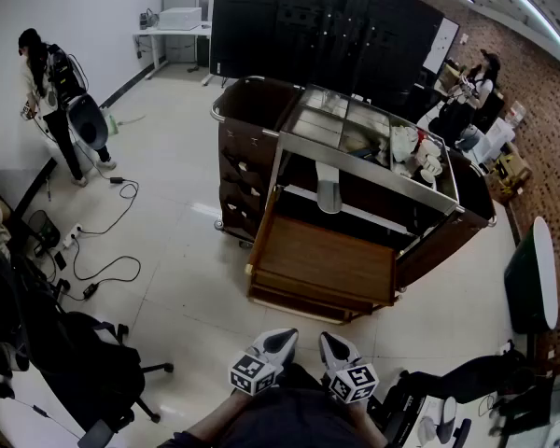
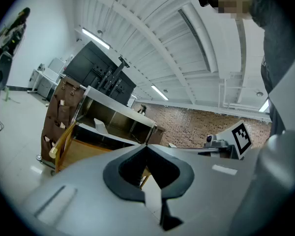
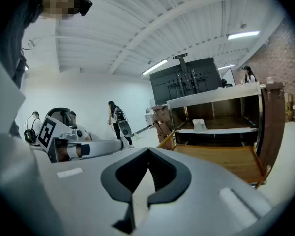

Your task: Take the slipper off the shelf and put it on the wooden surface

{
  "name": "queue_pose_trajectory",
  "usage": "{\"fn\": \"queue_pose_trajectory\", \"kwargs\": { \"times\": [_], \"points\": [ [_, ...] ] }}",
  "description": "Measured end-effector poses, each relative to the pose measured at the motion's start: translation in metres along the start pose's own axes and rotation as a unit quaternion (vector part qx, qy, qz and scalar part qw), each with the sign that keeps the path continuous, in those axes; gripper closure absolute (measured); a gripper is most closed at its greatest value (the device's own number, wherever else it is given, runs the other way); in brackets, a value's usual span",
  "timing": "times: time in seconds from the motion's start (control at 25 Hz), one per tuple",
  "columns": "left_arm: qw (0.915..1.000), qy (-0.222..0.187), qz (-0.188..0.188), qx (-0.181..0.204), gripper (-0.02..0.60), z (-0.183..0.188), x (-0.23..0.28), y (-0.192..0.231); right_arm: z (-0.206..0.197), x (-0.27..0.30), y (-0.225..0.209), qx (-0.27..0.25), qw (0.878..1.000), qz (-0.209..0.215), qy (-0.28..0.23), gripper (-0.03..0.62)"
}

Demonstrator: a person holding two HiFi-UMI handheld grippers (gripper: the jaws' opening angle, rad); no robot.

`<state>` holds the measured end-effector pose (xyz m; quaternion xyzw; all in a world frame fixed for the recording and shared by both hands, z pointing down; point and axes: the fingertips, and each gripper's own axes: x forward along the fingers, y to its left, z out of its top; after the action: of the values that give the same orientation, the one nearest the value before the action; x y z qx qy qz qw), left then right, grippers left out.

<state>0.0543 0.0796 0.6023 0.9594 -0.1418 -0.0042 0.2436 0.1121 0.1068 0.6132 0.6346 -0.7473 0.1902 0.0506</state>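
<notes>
Slipper point(image 1: 329, 195): lies on the shelf point(image 1: 378, 217) of the cart, toe toward the person.
Wooden surface point(image 1: 325, 265): just below and in front of the shelf.
Left gripper point(image 1: 281, 342): jaws together, nothing between them; well apart from the slipper.
Right gripper point(image 1: 335, 346): jaws together, nothing between them; just beside the left gripper, low in the head view.

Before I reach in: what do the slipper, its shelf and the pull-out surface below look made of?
Slipper: pale grey-white and matte, probably foam or fabric, though it is too small to be sure. Shelf: brown board with a light front edge strip, possibly metal or painted trim. Pull-out surface: wood, warm brown with a slight sheen and raised side rails.
</notes>
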Motion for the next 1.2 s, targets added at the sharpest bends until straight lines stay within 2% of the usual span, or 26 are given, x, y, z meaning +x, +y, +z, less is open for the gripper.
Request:
{"fn": "queue_pose_trajectory", "kwargs": {
  "times": [0.2, 0.4, 0.6, 0.84, 0.96, 1.08, 1.2],
  "points": [
    [0.9997, 0.012, 0.018, -0.008, 0.577, 0.001, 0.017, 0.033, 0.010, 0.037, -0.045, -0.013, 1.000, -0.008, 0.012, 0.594],
    [0.9980, 0.016, 0.055, -0.028, 0.577, 0.009, 0.049, 0.080, 0.040, 0.103, -0.116, -0.038, 0.999, -0.008, 0.016, 0.594],
    [0.9951, 0.025, 0.087, -0.039, 0.577, 0.034, 0.100, 0.124, 0.072, 0.195, -0.205, -0.081, 0.996, -0.007, 0.035, 0.535],
    [0.9900, 0.021, 0.133, -0.043, 0.577, 0.075, 0.151, 0.167, 0.097, 0.323, -0.316, -0.101, 0.993, -0.008, 0.061, 0.470],
    [0.9847, 0.013, 0.167, -0.049, 0.577, 0.091, 0.161, 0.183, 0.103, 0.391, -0.360, -0.110, 0.991, -0.013, 0.070, 0.444],
    [0.9787, 0.004, 0.196, -0.059, 0.577, 0.097, 0.167, 0.195, 0.110, 0.448, -0.403, -0.125, 0.988, -0.036, 0.080, 0.431],
    [0.9755, 0.003, 0.210, -0.064, 0.577, 0.098, 0.173, 0.203, 0.111, 0.486, -0.438, -0.132, 0.985, -0.057, 0.091, 0.431]
  ]
}}
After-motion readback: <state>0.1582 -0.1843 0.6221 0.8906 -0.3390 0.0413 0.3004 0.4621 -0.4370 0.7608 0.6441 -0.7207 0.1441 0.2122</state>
